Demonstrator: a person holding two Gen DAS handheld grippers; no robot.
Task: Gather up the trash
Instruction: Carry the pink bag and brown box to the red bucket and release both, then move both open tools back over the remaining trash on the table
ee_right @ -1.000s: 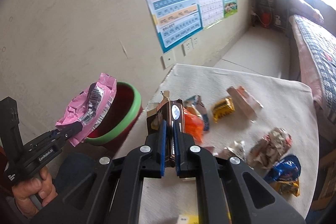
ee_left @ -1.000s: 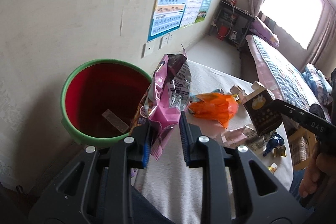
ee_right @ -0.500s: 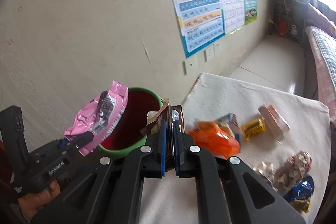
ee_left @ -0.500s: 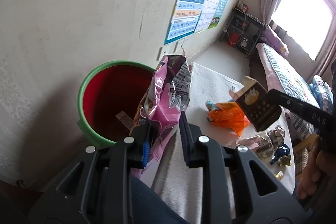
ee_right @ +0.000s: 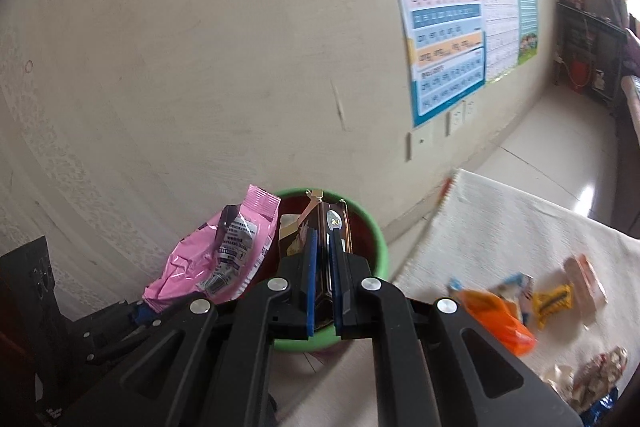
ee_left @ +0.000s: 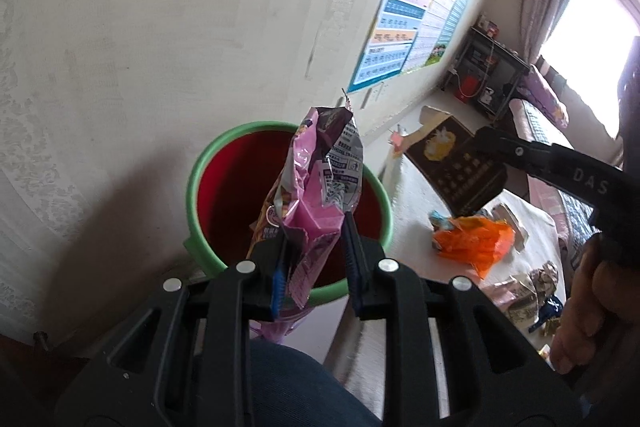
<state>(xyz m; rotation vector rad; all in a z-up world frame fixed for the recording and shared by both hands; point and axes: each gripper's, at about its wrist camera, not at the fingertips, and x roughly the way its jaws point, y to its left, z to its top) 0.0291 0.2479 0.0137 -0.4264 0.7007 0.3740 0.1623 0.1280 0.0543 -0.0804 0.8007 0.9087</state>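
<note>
A red bin with a green rim (ee_left: 200, 171) (ee_right: 376, 239) stands by the wall beside the table. My left gripper (ee_left: 316, 239) is shut on a pink snack bag (ee_left: 316, 183) and holds it over the bin; the bag also shows in the right wrist view (ee_right: 224, 251). My right gripper (ee_right: 323, 247) is shut on a dark brown carton (ee_right: 334, 223) over the bin's rim; the carton also shows in the left wrist view (ee_left: 452, 163).
A white cloth covers the table (ee_right: 512, 227). On it lie an orange wrapper (ee_left: 476, 239) (ee_right: 496, 315), a yellow wrapper (ee_right: 554, 303), a pink box (ee_right: 584, 275) and several crumpled wrappers (ee_left: 532, 291). The wall with posters (ee_right: 444, 35) is close behind the bin.
Both grippers have moved left toward the bin. The pink bag and the brown carton now hang over its opening.
</note>
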